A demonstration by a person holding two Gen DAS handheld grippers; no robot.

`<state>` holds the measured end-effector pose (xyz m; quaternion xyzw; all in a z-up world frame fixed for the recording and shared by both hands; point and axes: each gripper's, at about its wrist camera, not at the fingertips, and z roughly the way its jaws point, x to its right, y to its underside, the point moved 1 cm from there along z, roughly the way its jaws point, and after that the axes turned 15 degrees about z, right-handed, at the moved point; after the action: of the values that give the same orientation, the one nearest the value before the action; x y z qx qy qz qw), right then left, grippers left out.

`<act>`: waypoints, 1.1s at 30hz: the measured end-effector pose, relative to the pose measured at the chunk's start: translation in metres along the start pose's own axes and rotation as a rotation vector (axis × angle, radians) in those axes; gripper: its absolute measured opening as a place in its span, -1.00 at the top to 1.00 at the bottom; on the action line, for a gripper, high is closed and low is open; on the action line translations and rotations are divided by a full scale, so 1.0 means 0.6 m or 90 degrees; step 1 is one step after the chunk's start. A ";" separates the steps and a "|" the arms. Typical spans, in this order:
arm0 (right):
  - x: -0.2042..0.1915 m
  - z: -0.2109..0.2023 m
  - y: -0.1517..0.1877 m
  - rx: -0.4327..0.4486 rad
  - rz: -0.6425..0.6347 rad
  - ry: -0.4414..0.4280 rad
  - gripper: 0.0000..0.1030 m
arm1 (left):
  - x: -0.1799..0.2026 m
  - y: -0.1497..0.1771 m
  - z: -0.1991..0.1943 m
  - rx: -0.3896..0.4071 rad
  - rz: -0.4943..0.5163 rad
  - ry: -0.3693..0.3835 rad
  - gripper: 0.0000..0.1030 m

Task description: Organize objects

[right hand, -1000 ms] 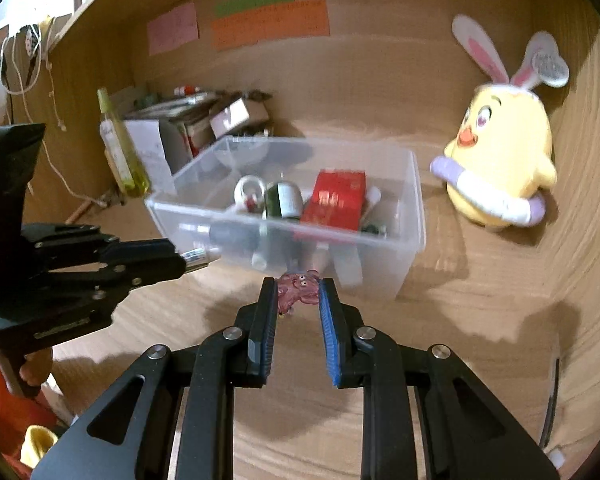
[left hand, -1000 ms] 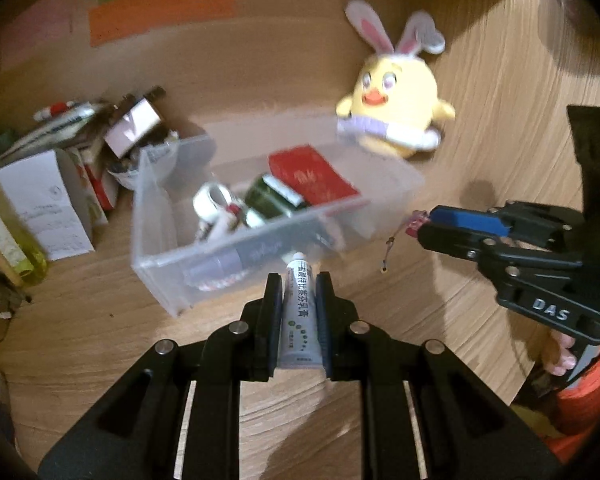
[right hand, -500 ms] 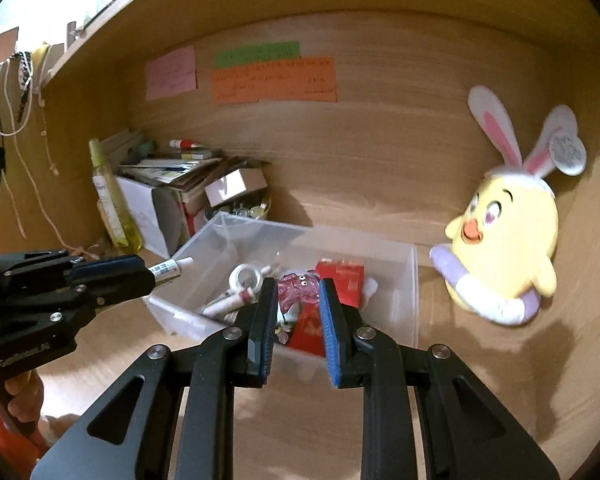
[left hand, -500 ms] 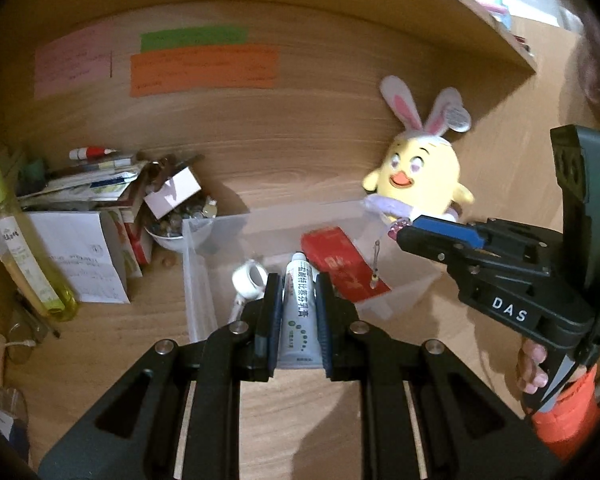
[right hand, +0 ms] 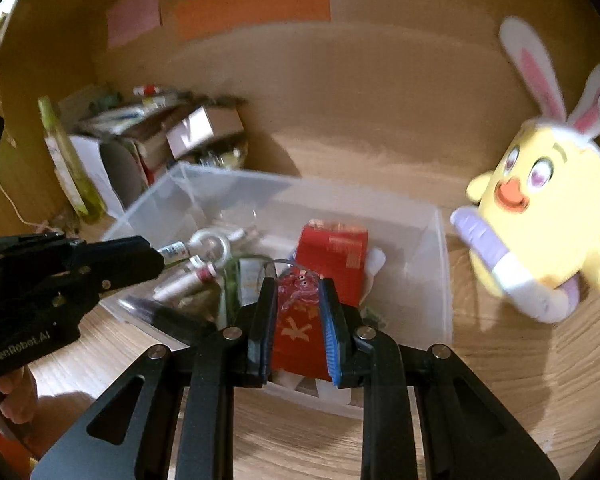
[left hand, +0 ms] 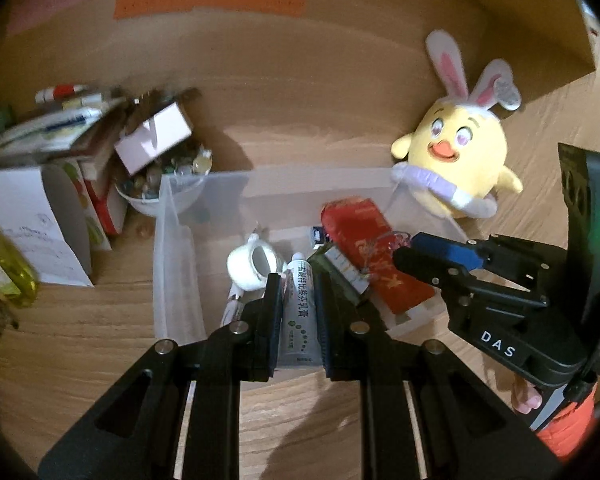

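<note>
Both claws are now hanging over the open bin (left hand: pixel 180 280), having come in from short of its near wall a second ago: the left claw (left hand: pixel 298 312) is clamping a white tube (left hand: pixel 298 308), the right claw (right hand: pixel 298 312) a pink charm (right hand: pixel 298 290), so both items are probably close to being dropped in. Under the tips the red packet (right hand: pixel 332 256), a white cup (left hand: pixel 252 264) and pens are crowding the floor, bare room is lying left of the left claw, and the two claws are working near each other, the plush (right hand: pixel 540 220) sitting clear outside to the right.

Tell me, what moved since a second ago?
Both grippers came forward over the clear bin. The left gripper keeps its white tube; the right gripper keeps its pink charm. Nothing was dropped. The bin and yellow plush chick stayed put.
</note>
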<state>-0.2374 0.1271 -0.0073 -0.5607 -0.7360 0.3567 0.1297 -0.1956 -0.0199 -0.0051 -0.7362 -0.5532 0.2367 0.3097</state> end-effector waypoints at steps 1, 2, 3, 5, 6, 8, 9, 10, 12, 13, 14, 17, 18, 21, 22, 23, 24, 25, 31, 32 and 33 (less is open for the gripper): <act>0.003 0.006 0.001 -0.006 0.002 0.001 0.63 | -0.001 0.001 0.005 -0.005 -0.002 0.000 0.68; 0.006 0.012 0.003 -0.011 0.003 0.003 0.63 | -0.003 0.001 0.009 -0.008 -0.003 0.000 0.68; 0.008 0.016 0.005 -0.015 0.004 0.006 0.63 | -0.005 0.002 0.015 -0.015 -0.007 0.001 0.68; 0.010 0.022 0.006 -0.018 0.004 0.009 0.62 | -0.009 0.004 0.020 -0.022 -0.011 0.001 0.68; 0.010 0.021 0.006 -0.017 0.002 0.013 0.62 | -0.010 0.006 0.022 -0.024 -0.015 -0.005 0.68; 0.009 0.018 0.007 -0.016 -0.005 0.016 0.62 | -0.011 0.008 0.021 -0.025 -0.015 -0.009 0.66; 0.008 0.016 0.007 -0.017 -0.007 0.017 0.60 | -0.011 0.008 0.019 -0.023 -0.016 -0.009 0.61; 0.007 0.014 0.007 -0.017 -0.009 0.016 0.58 | -0.011 0.008 0.016 -0.020 -0.015 -0.010 0.57; 0.005 0.006 0.006 -0.015 -0.010 0.011 0.54 | -0.006 0.007 0.008 -0.013 -0.010 -0.015 0.50; 0.003 0.002 0.005 -0.013 -0.010 0.008 0.54 | -0.005 0.006 0.004 -0.010 -0.007 -0.020 0.50; 0.002 -0.006 0.005 -0.009 -0.010 0.002 0.54 | -0.003 0.005 0.000 -0.007 -0.003 -0.024 0.50; -0.002 -0.029 0.003 0.003 -0.012 -0.011 0.53 | 0.007 0.005 -0.020 0.007 0.010 -0.041 0.50; -0.003 -0.037 0.004 0.008 -0.013 -0.014 0.52 | 0.009 0.007 -0.026 0.011 0.012 -0.043 0.49; -0.006 -0.071 0.008 0.032 -0.020 -0.027 0.33 | 0.017 0.012 -0.050 0.029 0.019 -0.051 0.24; -0.006 -0.082 0.011 0.042 -0.022 -0.030 0.27 | 0.020 0.015 -0.057 0.037 0.020 -0.056 0.16; -0.006 -0.092 0.015 0.053 -0.024 -0.034 0.14 | 0.024 0.020 -0.069 0.049 0.023 -0.064 -0.01; -0.006 -0.102 0.019 0.062 -0.026 -0.037 0.04 | 0.028 0.023 -0.077 0.058 0.026 -0.072 -0.15; -0.007 -0.110 0.022 0.069 -0.028 -0.038 0.00 | 0.032 0.026 -0.081 0.063 0.028 -0.078 -0.19; -0.001 -0.153 0.050 0.111 -0.023 -0.046 -0.36 | 0.061 0.047 -0.115 0.095 0.048 -0.102 -0.53; 0.001 -0.157 0.055 0.113 -0.019 -0.050 -0.38 | 0.065 0.050 -0.120 0.100 0.048 -0.104 -0.56; 0.003 -0.161 0.061 0.113 -0.015 -0.054 -0.39 | 0.068 0.055 -0.125 0.104 0.046 -0.106 -0.65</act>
<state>-0.1542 0.1699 0.0364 -0.5225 -0.7129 0.4422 0.1522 -0.1109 -0.0018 0.0231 -0.7056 -0.5289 0.3528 0.3130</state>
